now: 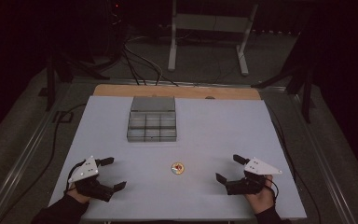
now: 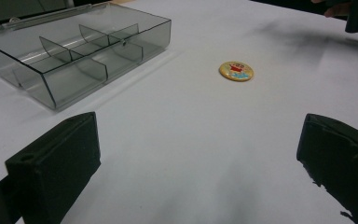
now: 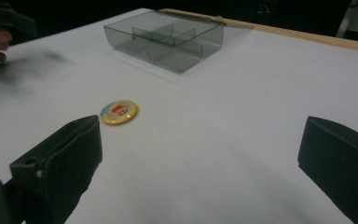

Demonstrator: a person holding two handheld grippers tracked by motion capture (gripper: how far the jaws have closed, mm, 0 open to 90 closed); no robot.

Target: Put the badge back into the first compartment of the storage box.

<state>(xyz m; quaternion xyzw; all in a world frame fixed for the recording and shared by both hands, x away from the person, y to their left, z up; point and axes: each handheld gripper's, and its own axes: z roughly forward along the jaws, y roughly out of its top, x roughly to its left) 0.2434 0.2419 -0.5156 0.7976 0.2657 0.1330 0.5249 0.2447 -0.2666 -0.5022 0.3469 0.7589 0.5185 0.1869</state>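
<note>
The left gripper (image 1: 110, 174) and the right gripper (image 1: 227, 168) both rest low over the white table (image 1: 223, 126) with jaws spread wide and nothing between them. A small round yellow badge with a red picture (image 1: 177, 168) lies flat between the two grippers, apart from each. Beyond it stands a clear grey plastic compartment box with its lid open (image 1: 152, 126).
</note>
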